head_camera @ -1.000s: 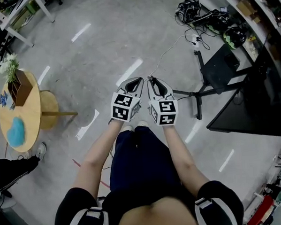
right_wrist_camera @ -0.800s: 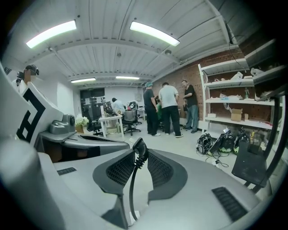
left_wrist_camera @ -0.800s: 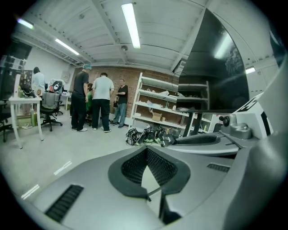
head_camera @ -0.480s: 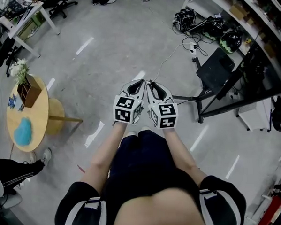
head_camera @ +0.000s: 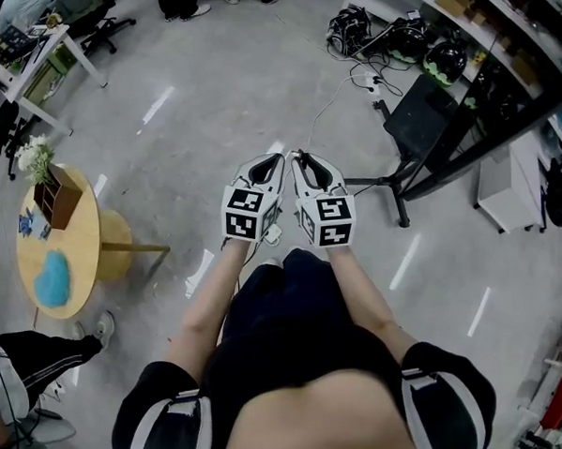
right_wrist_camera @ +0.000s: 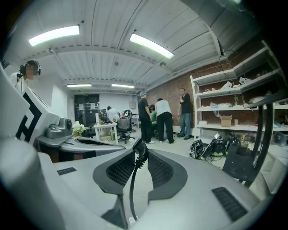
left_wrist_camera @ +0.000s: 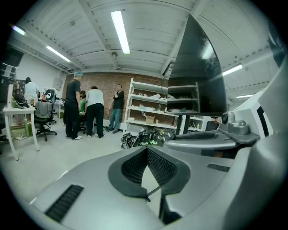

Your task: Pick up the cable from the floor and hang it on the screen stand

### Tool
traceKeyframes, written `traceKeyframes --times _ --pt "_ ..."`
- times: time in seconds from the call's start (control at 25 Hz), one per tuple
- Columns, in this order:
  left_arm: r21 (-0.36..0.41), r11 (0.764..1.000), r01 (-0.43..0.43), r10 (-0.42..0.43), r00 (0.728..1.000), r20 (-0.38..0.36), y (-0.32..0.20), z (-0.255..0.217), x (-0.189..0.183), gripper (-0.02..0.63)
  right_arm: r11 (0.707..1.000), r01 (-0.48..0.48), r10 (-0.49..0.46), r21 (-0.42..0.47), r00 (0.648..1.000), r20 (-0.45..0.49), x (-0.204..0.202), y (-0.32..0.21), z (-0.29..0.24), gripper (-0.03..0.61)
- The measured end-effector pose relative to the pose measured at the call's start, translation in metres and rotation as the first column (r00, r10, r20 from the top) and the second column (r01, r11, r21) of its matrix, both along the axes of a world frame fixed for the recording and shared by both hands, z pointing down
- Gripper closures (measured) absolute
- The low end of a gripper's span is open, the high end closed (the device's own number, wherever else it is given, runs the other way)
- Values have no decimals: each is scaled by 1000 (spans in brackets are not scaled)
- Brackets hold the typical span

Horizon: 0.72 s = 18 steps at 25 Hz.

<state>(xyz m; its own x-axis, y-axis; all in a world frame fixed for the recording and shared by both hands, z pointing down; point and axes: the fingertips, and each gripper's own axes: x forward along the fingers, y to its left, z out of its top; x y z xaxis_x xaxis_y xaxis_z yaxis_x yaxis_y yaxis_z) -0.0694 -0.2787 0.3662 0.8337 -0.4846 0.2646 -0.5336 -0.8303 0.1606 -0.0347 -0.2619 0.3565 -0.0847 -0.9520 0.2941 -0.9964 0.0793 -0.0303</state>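
While the person holds both tools level in front of the body, the left gripper (head_camera: 278,158) and the right gripper (head_camera: 300,157) sit side by side with their tips almost touching, above the grey concrete floor (head_camera: 209,101).

In the right gripper view, the right gripper (right_wrist_camera: 139,155) has its black ribbed fingers (right_wrist_camera: 119,169) clamped on the thin black cable (right_wrist_camera: 131,185), just below its moulded plug (right_wrist_camera: 140,147). The plug stands up past the tips, pointing upward and a little away from the camera. The cable's long axis runs from there back down through the gap between the fingers, hanging in a gentle curve towards the gripper's body. From the head view, that plug end points away from the person.

In the left gripper view, the left gripper (left_wrist_camera: 147,149) has its fingers (left_wrist_camera: 162,166) together at the tips. A thin dark strand crosses the gap nearer the camera, lying at a slant; whether it is pinched is unclear.

The black-legged screen stand (head_camera: 398,186) stands to the right, near but apart from the grippers. A round wooden desk (head_camera: 70,241) is well off to the left.
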Motion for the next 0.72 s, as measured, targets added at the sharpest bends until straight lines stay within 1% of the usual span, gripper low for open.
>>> traceKeyframes --times 0.16,0.28,0.4,0.72 --pt "20 999 -35 36 999 -21 9 -5 11 607 999 -34 34 2 999 -5 7 11 -1 474" --pt "14 997 -72 72 997 -6 18 -2 18 607 998 -63 63 -9 998 -12 15 21 2 474" --pt "12 995 -100 100 995 -11 24 -1 24 607 996 -88 88 -14 996 -16 21 30 4 474" --pt "12 988 -153 153 988 0 38 5 47 607 991 -131 131 -10 991 -36 42 48 3 474"
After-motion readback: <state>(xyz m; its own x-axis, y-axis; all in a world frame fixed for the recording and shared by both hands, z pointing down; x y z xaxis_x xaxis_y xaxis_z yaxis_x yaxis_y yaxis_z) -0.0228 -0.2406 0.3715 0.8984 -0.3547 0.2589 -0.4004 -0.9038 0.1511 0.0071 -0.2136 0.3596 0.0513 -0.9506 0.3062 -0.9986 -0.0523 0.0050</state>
